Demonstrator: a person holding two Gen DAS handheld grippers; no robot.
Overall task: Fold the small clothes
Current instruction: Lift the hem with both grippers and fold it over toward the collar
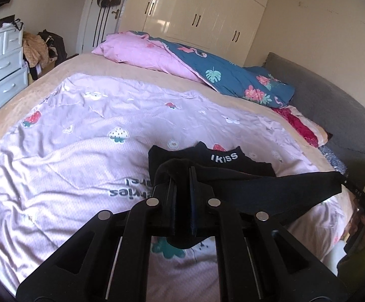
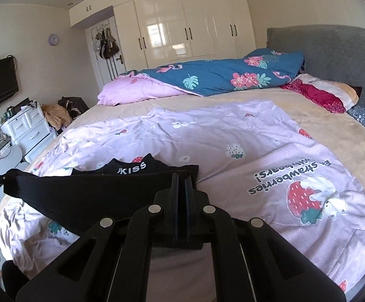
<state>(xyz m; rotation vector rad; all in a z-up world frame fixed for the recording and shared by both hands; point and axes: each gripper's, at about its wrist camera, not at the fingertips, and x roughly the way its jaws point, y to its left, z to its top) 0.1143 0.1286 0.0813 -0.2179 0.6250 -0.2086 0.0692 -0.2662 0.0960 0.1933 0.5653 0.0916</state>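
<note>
A small black garment (image 1: 258, 188) with white "IKISS" lettering is stretched between my two grippers above the bed; its far part with the lettering rests on the pink strawberry quilt (image 1: 81, 151). My left gripper (image 1: 182, 173) is shut on one end of the black cloth. My right gripper (image 2: 181, 178) is shut on the other end of the garment (image 2: 94, 196). In the left wrist view the right gripper (image 1: 346, 180) shows at the far right. In the right wrist view the left gripper shows at the left edge, only partly visible.
The pink quilt (image 2: 232, 146) covers a beige bed sheet (image 2: 333, 130). A blue floral duvet (image 2: 220, 78) and red pillow (image 2: 321, 95) lie at the far side by the grey headboard (image 2: 333, 55). White drawers (image 1: 3, 75) and wardrobes (image 2: 182, 30) stand beyond.
</note>
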